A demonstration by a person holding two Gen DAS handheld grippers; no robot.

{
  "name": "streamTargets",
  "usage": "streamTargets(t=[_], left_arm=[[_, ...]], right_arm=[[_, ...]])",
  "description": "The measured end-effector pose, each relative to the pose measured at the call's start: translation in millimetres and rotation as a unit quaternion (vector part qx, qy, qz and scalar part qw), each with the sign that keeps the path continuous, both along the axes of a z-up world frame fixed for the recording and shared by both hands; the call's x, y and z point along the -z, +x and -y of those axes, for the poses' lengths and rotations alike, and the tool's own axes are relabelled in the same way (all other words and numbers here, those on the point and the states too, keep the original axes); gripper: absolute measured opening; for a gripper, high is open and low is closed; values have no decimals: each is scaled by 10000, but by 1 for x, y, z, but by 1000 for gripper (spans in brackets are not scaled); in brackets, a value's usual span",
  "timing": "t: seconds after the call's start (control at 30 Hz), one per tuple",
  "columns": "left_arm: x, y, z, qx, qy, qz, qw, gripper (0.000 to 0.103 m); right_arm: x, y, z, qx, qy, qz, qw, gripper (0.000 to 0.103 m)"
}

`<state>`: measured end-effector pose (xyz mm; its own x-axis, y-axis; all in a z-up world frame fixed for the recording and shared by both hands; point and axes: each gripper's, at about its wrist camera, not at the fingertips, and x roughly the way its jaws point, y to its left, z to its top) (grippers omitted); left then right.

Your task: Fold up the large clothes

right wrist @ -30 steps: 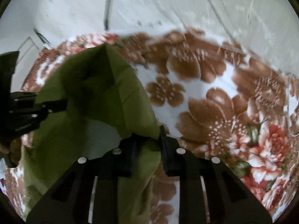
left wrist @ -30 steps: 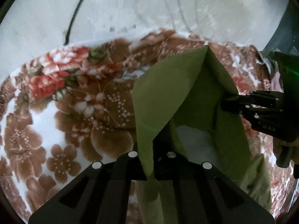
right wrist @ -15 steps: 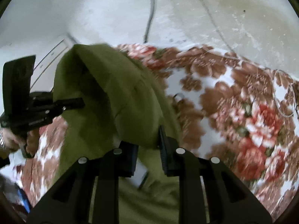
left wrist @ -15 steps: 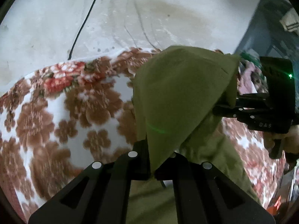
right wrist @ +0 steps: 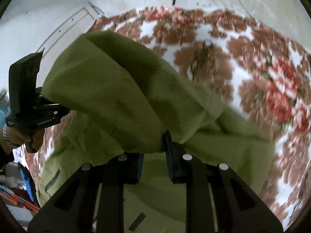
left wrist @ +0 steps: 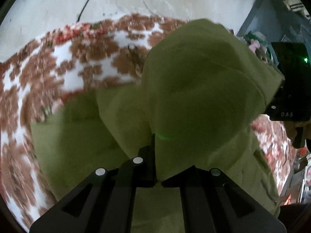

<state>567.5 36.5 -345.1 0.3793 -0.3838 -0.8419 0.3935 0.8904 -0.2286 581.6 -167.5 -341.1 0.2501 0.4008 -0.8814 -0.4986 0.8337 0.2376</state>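
Observation:
An olive-green garment [left wrist: 204,89] lies on a floral blanket [left wrist: 81,62], with one edge lifted into a hanging fold. My left gripper [left wrist: 157,159] is shut on that edge's left corner. My right gripper [right wrist: 153,149] is shut on the other corner of the garment [right wrist: 116,97]; cloth fills the gap between its fingers. More green cloth, with a zip pocket [right wrist: 52,182], lies flat under the fold. The right gripper's body [left wrist: 289,97] shows at the right of the left wrist view. A hand [right wrist: 29,137] holds the left gripper's body [right wrist: 23,97] in the right wrist view.
The blanket [right wrist: 252,62] reaches a pale wall [left wrist: 145,2] with a black cable [left wrist: 87,2] hanging down it. Cluttered shelves [left wrist: 256,46] stand at the right. Blue and orange items [right wrist: 25,178] lie beside the bed at the lower left of the right wrist view.
Both grippers have carried the lifted edge across the bed together. The fold now hangs over the flat part of the garment, and more green cloth shows beneath it. The blanket is motion-blurred.

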Motion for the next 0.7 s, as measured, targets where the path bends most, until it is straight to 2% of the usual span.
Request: streamTargets(t=[0.1, 0.2, 0.27, 0.3, 0.33, 0.37, 0.43, 0.6, 0.7], left_arm=[[22, -21, 1, -55, 143, -63, 9999, 3], [38, -32, -6, -284, 37, -207, 9994, 8], [46, -43, -11, -432, -37, -328, 9985, 30], [48, -51, -14, -484, -69, -352, 9982, 36], [50, -61, -17, -525, -78, -389, 9978, 49], [52, -69, -19, -550, -50, -428, 9976, 57], [59, -91, -29, -562, 16, -592, 9967, 69], [62, -122, -60, -661, 223, -873, 9937, 69], [49, -105, -80, -895, 95, -868, 9922, 69]], right_arm=[[26, -24, -1, -99, -203, -116, 9997, 21], [45, -43, -5, -224, -495, -146, 9984, 21], [54, -56, -5, -241, -546, -225, 9980, 23], [57, -61, -5, -249, -577, -274, 9976, 26], [62, -70, -4, -269, -621, -323, 9972, 37], [67, -79, -1, -275, -688, -361, 9966, 49], [72, -93, 3, -318, -784, -435, 9955, 56], [71, -96, 34, -106, -873, -620, 9942, 57], [56, -65, 58, 341, -631, -595, 9957, 60]])
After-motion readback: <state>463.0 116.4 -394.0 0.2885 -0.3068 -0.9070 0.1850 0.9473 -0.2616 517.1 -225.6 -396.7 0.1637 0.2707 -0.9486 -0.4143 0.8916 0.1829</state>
